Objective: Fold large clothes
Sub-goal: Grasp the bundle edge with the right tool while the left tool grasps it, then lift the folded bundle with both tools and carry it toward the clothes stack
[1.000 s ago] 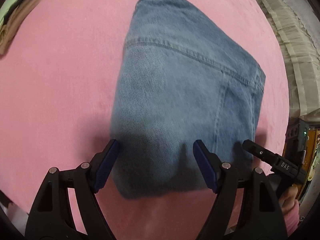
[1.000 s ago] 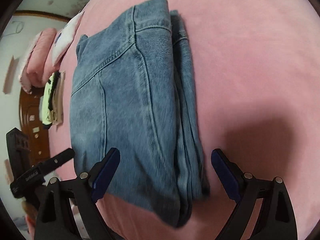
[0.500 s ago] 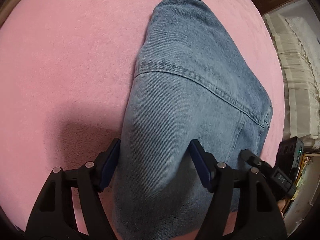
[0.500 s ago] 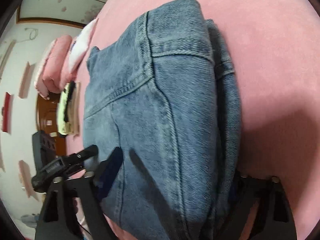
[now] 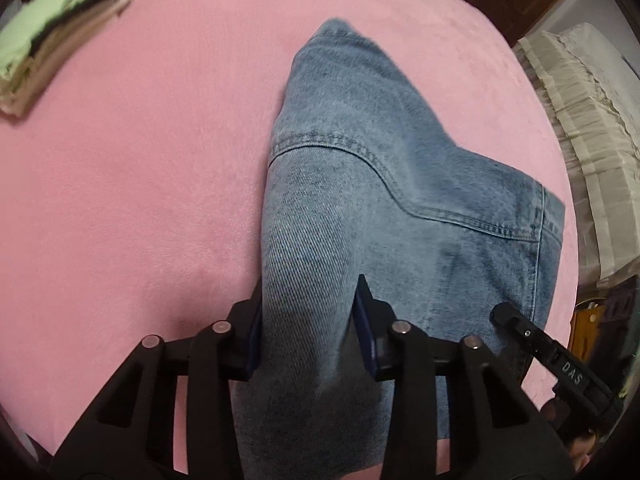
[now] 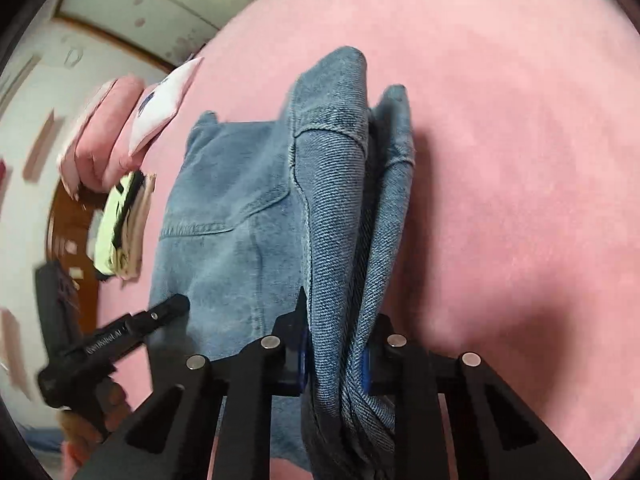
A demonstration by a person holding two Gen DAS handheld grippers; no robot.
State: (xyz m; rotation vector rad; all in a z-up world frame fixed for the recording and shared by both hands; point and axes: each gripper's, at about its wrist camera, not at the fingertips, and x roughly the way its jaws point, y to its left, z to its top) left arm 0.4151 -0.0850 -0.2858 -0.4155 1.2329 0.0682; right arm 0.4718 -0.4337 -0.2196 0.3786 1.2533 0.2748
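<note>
Denim, folded jeans [image 5: 400, 208] bunched between both sets of closing jaws, left gripper [image 5: 308, 320] and right gripper [image 6: 336, 344] pinching its near edge; next, probably a level lift together.

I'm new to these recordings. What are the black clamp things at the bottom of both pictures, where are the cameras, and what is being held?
There is no robot: a person holds one pair of tongs in each hand, with a fisheye camera on each looking along its fingers. One picture is from the left tongs, the other from the right tongs. Folded blue jeans lie on a pink blanket. Both tongs are closing on the near edge of the jeans, denim pinched between their blue pads. A stack of folded clothes sits further off, untouched.
</note>
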